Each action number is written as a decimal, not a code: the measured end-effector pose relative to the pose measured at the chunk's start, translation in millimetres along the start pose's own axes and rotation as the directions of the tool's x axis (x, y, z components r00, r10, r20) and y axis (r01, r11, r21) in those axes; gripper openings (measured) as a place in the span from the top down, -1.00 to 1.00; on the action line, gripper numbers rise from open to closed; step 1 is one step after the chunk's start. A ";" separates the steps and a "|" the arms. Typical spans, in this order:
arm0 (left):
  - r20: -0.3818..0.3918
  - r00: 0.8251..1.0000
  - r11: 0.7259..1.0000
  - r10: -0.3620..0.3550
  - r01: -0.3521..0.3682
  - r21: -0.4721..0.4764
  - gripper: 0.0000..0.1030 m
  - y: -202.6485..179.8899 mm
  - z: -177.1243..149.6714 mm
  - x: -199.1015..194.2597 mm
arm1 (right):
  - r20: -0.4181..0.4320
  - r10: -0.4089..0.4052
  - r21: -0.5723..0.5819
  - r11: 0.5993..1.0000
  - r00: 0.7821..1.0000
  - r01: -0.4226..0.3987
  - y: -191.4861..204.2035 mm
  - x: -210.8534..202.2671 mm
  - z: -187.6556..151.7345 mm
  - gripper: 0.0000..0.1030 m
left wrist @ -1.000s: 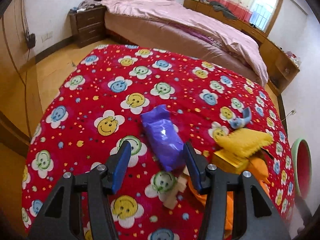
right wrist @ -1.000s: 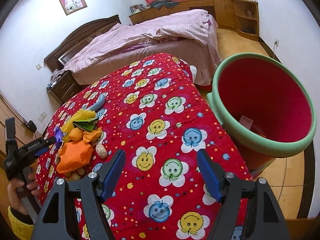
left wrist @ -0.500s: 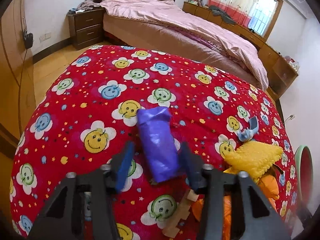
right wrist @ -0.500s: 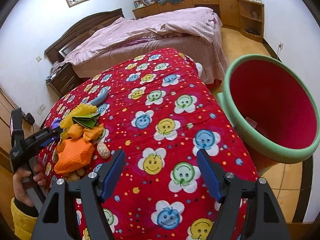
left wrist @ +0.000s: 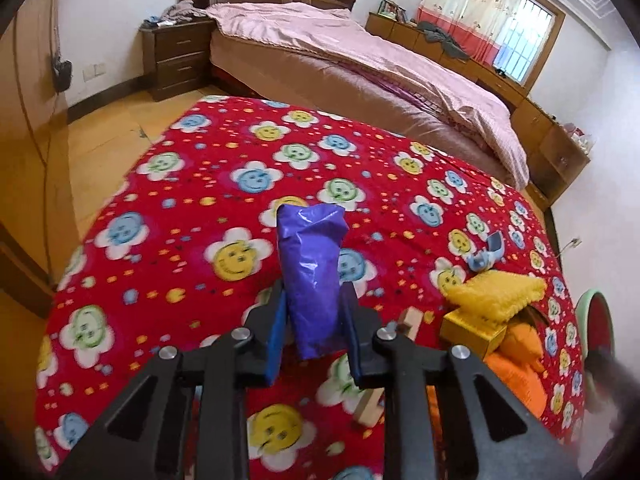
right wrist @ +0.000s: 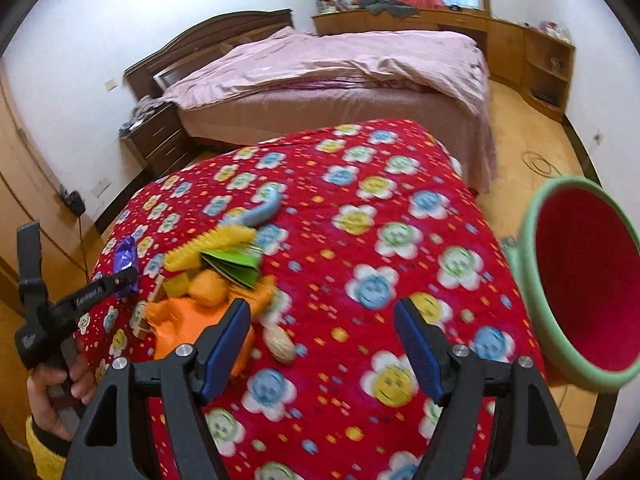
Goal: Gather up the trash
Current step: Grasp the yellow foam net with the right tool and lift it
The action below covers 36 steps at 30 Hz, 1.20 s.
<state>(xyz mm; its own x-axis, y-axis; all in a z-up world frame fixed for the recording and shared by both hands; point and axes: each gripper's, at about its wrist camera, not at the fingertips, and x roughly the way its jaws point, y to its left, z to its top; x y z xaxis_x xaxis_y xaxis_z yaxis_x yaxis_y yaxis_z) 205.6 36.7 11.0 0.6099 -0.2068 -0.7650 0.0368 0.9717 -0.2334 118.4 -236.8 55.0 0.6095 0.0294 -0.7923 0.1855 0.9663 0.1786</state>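
My left claw [left wrist: 312, 322] pinches a purple wrapper [left wrist: 312, 276] at the middle of its frame, above the red cloth [left wrist: 180, 220], while my right claw [right wrist: 322, 344] gapes wide, holding nothing, the bin [right wrist: 536, 300] at right.

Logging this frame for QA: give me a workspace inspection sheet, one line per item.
Surface: table under a red smiley-flower cloth, motion blur in both views.
Job's things: purple wrapper upright in the left tongs; red bin with green rim beside the table on the right.
Clutter: pile of yellow bristly piece, gold box, orange bag, green card, wooden blocks; blue-grey curved piece; a nut.
Grippers: left tongs shut on the wrapper; right tongs open, holding nothing, above the cloth.
Cables: loose coil on the floor; cord down the left wall.
Surroundings: bed with pink cover, nightstand, curtained window.
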 end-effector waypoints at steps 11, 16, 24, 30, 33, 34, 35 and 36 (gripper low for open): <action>0.023 0.996 0.996 0.084 -0.084 -0.006 0.50 19.5 -10.5 -6.8 | -0.037 0.044 -0.094 0.994 0.998 -0.047 44.9 37.8 34.6 -0.55; 0.011 0.997 0.997 0.072 -0.072 -0.026 0.50 24.9 -13.4 -2.5 | -0.062 0.055 -0.115 0.991 0.997 -0.062 57.8 55.4 44.6 -0.55; 0.013 0.998 0.997 0.064 -0.063 -0.033 0.50 24.8 -13.9 -2.6 | -0.161 0.104 -0.098 0.988 0.981 -0.121 70.7 86.5 57.2 -0.41; 0.013 0.998 0.998 0.061 -0.060 -0.035 0.50 26.0 -13.8 -3.5 | -0.236 0.152 -0.063 0.983 0.960 -0.171 71.8 104.4 54.9 0.11; 0.012 0.999 0.998 0.051 -0.051 -0.037 0.50 26.7 -13.8 -4.7 | -0.227 0.167 -0.074 0.979 0.960 -0.188 71.9 101.6 53.0 0.39; 0.012 0.999 0.998 0.047 -0.047 -0.036 0.50 26.4 -13.7 -5.7 | -0.219 0.174 -0.081 0.977 0.960 -0.196 72.4 99.1 52.3 0.53; 0.013 0.999 0.998 0.042 -0.041 -0.036 0.50 25.8 -13.9 -7.0 | -0.211 0.180 -0.084 0.976 0.961 -0.201 72.7 96.7 52.0 0.60; 0.014 0.999 0.999 0.035 -0.035 -0.036 0.50 24.9 -14.1 -8.8 | -0.205 0.187 -0.083 0.975 0.961 -0.207 72.5 94.5 52.0 0.64</action>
<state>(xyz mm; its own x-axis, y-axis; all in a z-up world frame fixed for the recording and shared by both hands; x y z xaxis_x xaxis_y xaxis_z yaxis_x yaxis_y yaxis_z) 190.0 61.1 3.4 0.6222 -0.1708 -0.7640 -0.0125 0.9736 -0.2279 229.6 -177.2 23.4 0.4620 0.2611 -0.8476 -0.0097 0.9571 0.2896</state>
